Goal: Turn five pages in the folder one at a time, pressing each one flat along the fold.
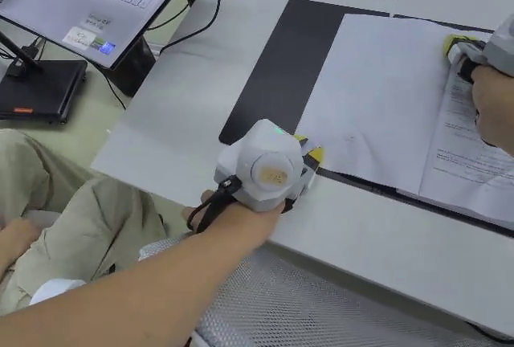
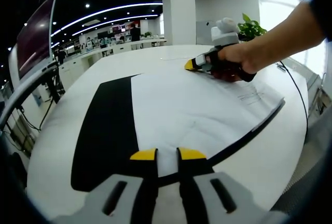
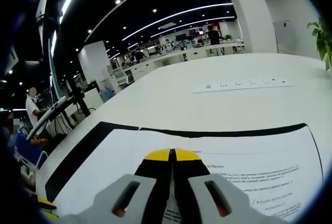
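Note:
A black folder (image 1: 273, 74) lies open on the white table (image 1: 185, 98). A blank white page (image 1: 377, 98) lies turned onto its left side, and a printed page (image 1: 474, 146) shows on the right. My left gripper (image 1: 312, 157) sits at the near edge of the blank page (image 2: 181, 105), its yellow-tipped jaws a narrow gap apart with the page edge showing between them. My right gripper (image 1: 459, 46) is at the far end of the fold. It is shut with nothing between its tips (image 3: 171, 154) and rests on the printed page (image 3: 259, 177).
A laptop (image 1: 104, 2) on a stand with cables (image 1: 201, 18) occupies the far left, with a black device (image 1: 40, 90) beside it. A white power strip (image 3: 244, 84) lies beyond the folder. My legs and a mesh chair (image 1: 265, 299) are at the near table edge.

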A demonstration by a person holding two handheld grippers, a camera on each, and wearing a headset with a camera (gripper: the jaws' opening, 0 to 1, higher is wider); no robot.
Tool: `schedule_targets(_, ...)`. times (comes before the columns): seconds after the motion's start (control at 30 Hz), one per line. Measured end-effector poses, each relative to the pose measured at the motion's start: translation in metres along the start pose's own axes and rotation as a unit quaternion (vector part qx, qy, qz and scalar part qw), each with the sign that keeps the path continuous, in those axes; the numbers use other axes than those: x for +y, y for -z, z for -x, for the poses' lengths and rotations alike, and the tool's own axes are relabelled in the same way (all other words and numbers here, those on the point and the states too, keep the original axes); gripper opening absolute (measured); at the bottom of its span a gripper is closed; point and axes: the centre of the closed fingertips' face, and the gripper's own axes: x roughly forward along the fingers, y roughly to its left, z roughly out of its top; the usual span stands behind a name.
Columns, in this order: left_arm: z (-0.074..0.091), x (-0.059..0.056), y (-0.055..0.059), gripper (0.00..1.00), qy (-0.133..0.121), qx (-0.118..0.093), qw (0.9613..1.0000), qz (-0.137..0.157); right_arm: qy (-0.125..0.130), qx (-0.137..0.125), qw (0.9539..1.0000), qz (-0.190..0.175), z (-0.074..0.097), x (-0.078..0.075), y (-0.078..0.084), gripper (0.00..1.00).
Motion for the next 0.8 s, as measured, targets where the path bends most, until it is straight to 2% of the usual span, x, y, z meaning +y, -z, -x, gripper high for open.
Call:
schedule_targets(0.4,0.0,0.0,0.0,0.13,-0.001,-0.002,1.0,0.005,-0.013,0.01,0.9998,-0.01,0.029,0.015,0.017,0.0)
schedule_targets(0.6,0.0,0.001,0.001,0.13,-0.001,-0.003,1.0,0.006,-0.014,0.009,0.9992,-0.037,0.054,0.028,0.023,0.0)
schedule_targets(0.73,0.001,0.001,0.001,0.13,-0.001,-0.004,1.0,0.006,-0.008,0.005,0.9983,-0.058,0.059,0.025,0.026,0.0)
schedule_targets(0.8,0.001,0.001,0.0,0.13,-0.001,-0.004,1.0,0.007,-0.016,0.007,0.9982,-0.057,0.069,0.032,0.029,0.0)
